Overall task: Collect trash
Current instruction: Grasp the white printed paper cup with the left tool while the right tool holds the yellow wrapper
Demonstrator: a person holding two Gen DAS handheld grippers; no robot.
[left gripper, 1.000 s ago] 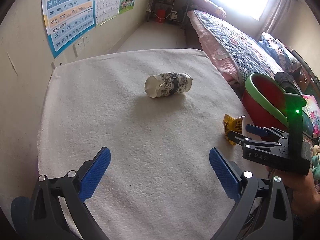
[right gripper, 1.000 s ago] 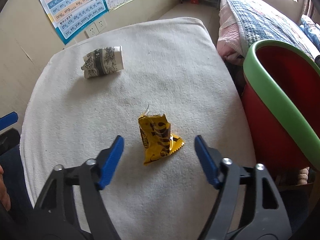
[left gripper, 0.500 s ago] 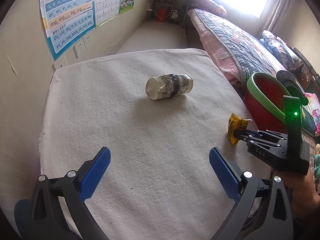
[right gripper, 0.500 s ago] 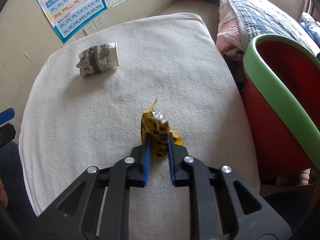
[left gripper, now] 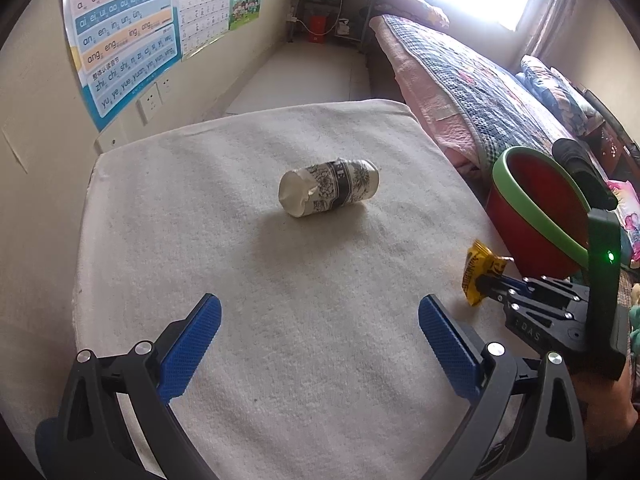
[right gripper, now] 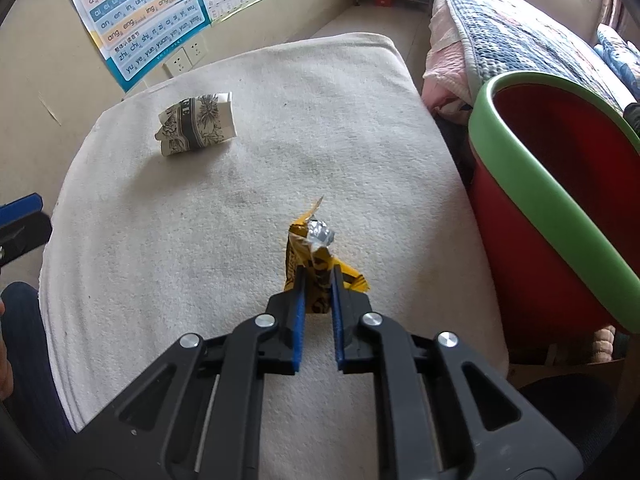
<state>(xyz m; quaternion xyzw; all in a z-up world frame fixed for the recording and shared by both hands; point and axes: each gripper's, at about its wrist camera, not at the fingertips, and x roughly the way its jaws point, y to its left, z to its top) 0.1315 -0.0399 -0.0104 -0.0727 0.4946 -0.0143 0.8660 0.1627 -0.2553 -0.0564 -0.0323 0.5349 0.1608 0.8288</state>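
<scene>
My right gripper (right gripper: 317, 276) is shut on a crumpled yellow wrapper (right gripper: 314, 246) and holds it just above the white towel-covered table (right gripper: 200, 240); the pair also shows in the left wrist view, gripper (left gripper: 486, 282) and wrapper (left gripper: 478, 270). A crushed white paper cup with a black pattern (left gripper: 328, 193) lies on its side mid-table, far left in the right wrist view (right gripper: 196, 124). My left gripper (left gripper: 320, 320) is open and empty, well short of the cup. A red bin with a green rim (right gripper: 552, 208) stands off the table's right edge.
A bed with a patterned quilt (left gripper: 472, 80) runs along the right behind the bin. The wall with posters (left gripper: 120, 40) and sockets borders the table's left and far side. Floor lies beyond the far edge.
My right gripper closed on the yellow wrapper and has lifted it slightly off the towel. The left gripper has stayed open and nearly still.
</scene>
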